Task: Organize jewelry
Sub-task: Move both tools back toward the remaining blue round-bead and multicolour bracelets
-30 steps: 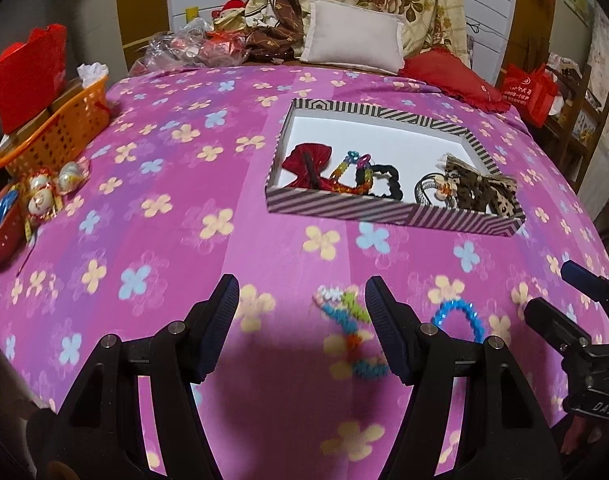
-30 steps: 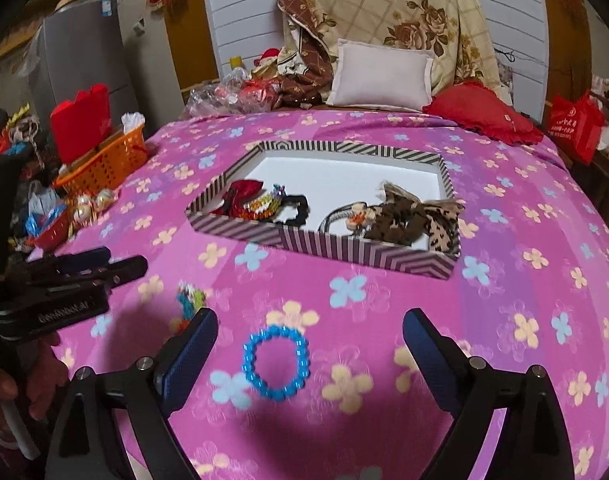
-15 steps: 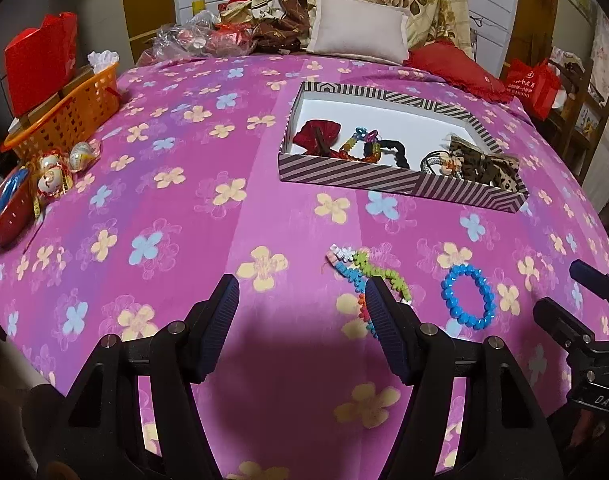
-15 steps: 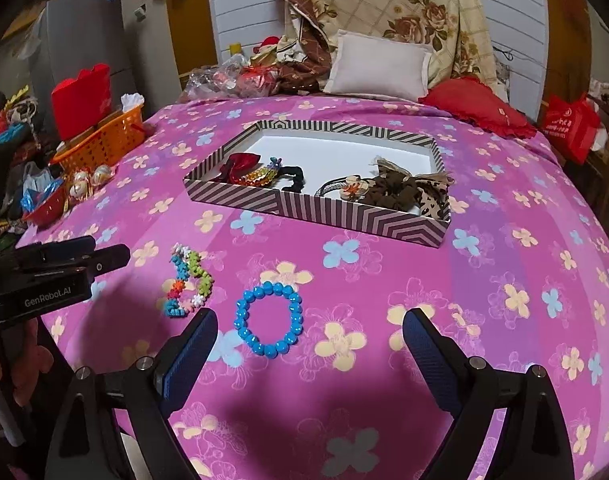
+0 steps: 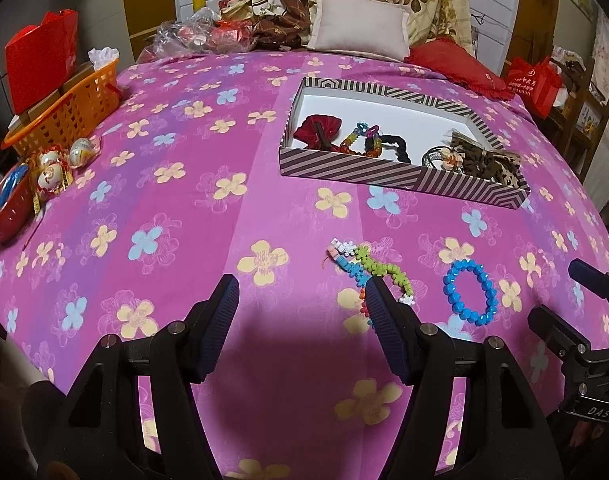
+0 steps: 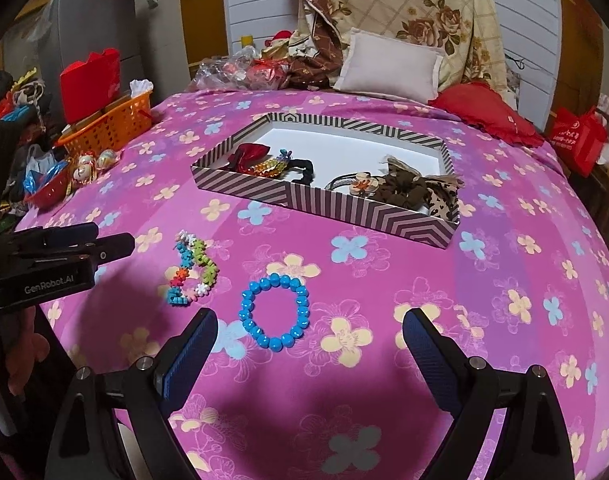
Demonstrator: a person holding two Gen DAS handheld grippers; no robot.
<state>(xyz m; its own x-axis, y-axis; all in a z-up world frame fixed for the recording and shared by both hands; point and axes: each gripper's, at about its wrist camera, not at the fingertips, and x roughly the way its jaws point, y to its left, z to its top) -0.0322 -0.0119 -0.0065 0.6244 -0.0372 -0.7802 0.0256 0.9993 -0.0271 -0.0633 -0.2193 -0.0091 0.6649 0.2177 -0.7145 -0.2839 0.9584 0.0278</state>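
Observation:
A striped shallow box on the pink flowered cloth holds a red bow, bead bracelets, a black band and leopard scrunchies. In front of it lie a multicoloured flower-bead bracelet and a blue bead bracelet. My left gripper is open and empty, its right finger just over the multicoloured bracelet's near end. My right gripper is open and empty, just short of the blue bracelet. Each gripper shows in the other's view, the right one and the left one.
An orange basket with red boxes stands at the left edge. A red bowl and wrapped ornaments lie near it. Pillows and a red cushion are at the back. A red bag is on the right.
Both grippers have pulled back and risen from the cloth, so the box and both bracelets now show more fully. Both stay open. Nothing on the cloth has moved.

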